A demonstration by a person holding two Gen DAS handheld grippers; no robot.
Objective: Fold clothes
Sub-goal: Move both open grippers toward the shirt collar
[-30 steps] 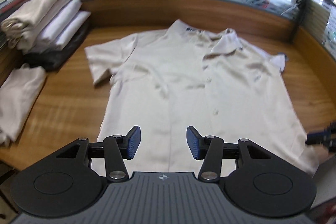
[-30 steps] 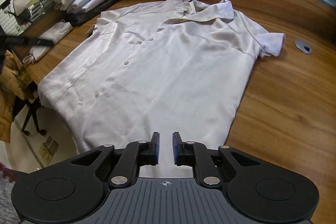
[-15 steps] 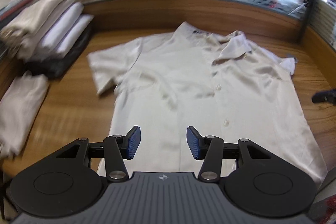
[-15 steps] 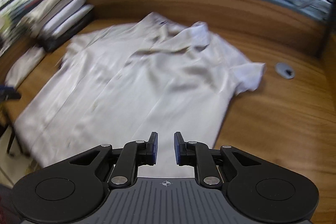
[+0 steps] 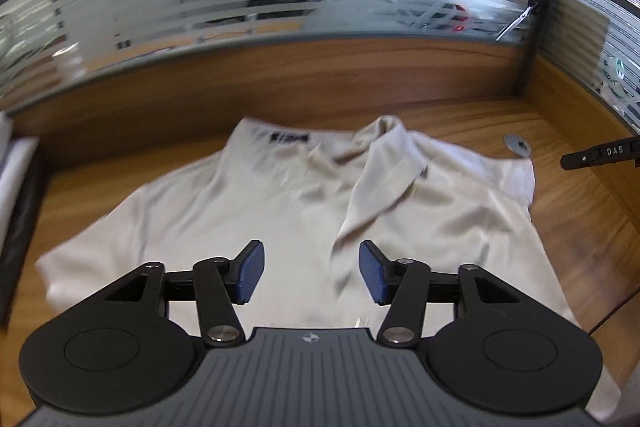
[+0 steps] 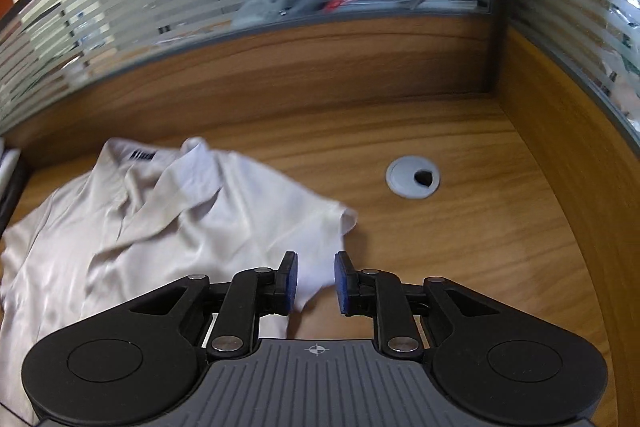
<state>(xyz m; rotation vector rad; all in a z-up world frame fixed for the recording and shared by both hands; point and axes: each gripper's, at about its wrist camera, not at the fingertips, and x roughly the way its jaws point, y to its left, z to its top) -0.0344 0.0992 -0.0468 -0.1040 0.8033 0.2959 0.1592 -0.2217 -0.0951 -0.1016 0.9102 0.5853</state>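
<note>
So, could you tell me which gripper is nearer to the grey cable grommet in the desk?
The right. The right gripper hovers at the shirt's sleeve edge, the cable grommet just ahead. The left gripper is over the shirt's chest, the grommet far to its right.

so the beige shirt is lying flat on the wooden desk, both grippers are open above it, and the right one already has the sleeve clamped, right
Not quite: the right gripper has clamped nothing. The right wrist view shows its jaws apart, with the sleeve edge lying loose between and beyond them. The rest holds: the beige shirt lies flat on the wooden desk, and the left gripper is open above it.
</note>
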